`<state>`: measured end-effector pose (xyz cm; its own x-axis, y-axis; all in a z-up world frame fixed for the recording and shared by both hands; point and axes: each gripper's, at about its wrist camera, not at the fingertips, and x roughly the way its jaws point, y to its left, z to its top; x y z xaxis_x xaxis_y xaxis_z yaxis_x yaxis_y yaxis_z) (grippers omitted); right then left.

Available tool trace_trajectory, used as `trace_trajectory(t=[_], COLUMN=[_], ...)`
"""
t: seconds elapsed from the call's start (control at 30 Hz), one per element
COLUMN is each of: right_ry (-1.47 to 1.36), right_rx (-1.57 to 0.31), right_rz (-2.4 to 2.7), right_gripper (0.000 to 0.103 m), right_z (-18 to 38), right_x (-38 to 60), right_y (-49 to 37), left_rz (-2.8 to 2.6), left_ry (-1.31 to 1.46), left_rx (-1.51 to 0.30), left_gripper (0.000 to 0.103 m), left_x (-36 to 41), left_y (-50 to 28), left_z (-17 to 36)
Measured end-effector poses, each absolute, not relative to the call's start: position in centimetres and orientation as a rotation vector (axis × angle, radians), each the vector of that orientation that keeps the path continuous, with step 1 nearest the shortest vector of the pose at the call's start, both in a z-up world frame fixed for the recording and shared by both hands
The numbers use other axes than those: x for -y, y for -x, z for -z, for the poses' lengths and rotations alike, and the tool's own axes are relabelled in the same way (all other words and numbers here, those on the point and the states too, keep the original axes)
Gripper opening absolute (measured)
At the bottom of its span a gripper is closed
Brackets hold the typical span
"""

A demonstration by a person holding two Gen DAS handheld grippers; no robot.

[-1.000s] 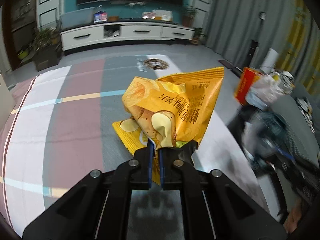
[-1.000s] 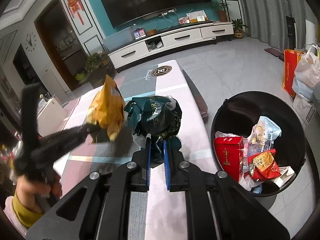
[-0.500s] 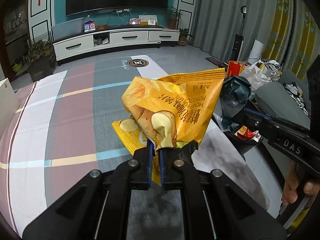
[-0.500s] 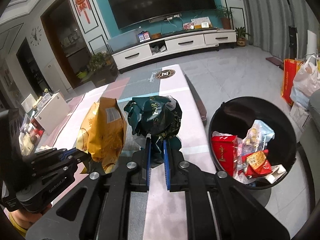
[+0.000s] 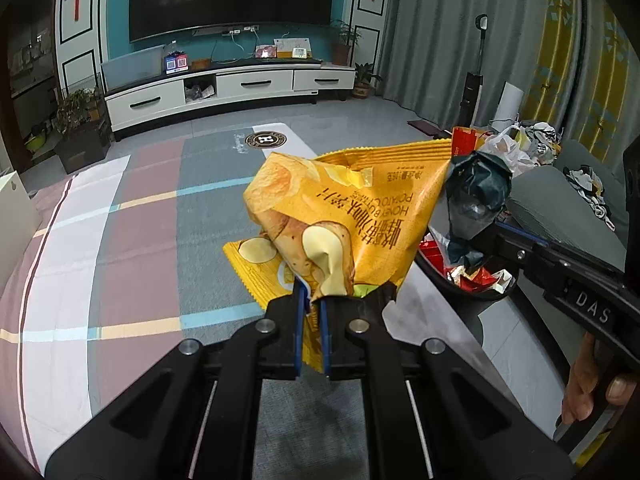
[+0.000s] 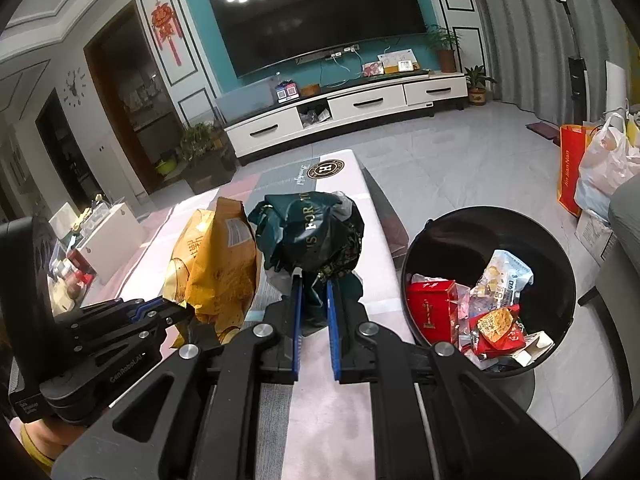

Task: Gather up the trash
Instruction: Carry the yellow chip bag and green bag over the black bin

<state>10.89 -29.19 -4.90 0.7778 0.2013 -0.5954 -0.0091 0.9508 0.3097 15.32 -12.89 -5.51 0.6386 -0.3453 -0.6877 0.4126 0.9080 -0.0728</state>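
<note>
My left gripper [image 5: 311, 304] is shut on a crumpled yellow potato chip bag [image 5: 344, 220] and holds it above the table. The bag also shows in the right wrist view [image 6: 216, 264], with the left gripper [image 6: 188, 312] to its left. My right gripper [image 6: 314, 284] is shut on a crumpled dark green wrapper [image 6: 312, 236], held beside the chip bag; the wrapper also shows in the left wrist view [image 5: 476, 192]. A black round trash bin [image 6: 556, 252] with several wrappers inside stands on the floor right of the table.
The table carries a striped pink, grey and white cloth [image 5: 132, 240]. A white box [image 6: 108, 240] stands at the table's left side. An orange bag [image 6: 570, 168] and a white plastic bag [image 6: 608, 160] stand on the floor beyond the bin. A sofa [image 5: 568, 216] is at right.
Both grippers have risen and come side by side, with the chip bag and the green wrapper now close together near the table's right edge. Both grips are unchanged.
</note>
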Motion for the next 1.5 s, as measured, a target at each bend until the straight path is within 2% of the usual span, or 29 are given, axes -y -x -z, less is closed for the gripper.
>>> trace_trajectory(t=[0.77, 1.5], right_ry=[-0.348, -0.422], right_rx=[-0.645, -0.634], right_rz=[-0.061, 0.066], right_gripper=[0.012, 0.012], right_z=[4.8, 5.7], right_x=[32.6, 38.1], right_y=[-9.1, -8.0], left_rz=[0.509, 0.596], left_ry=[-0.132, -0.212], left_rx=[-0.749, -0.730], left_gripper=[0.010, 0.010], left_x=[17.4, 24.7], left_y=[-16.0, -17.7], left_z=[4.5, 5.2])
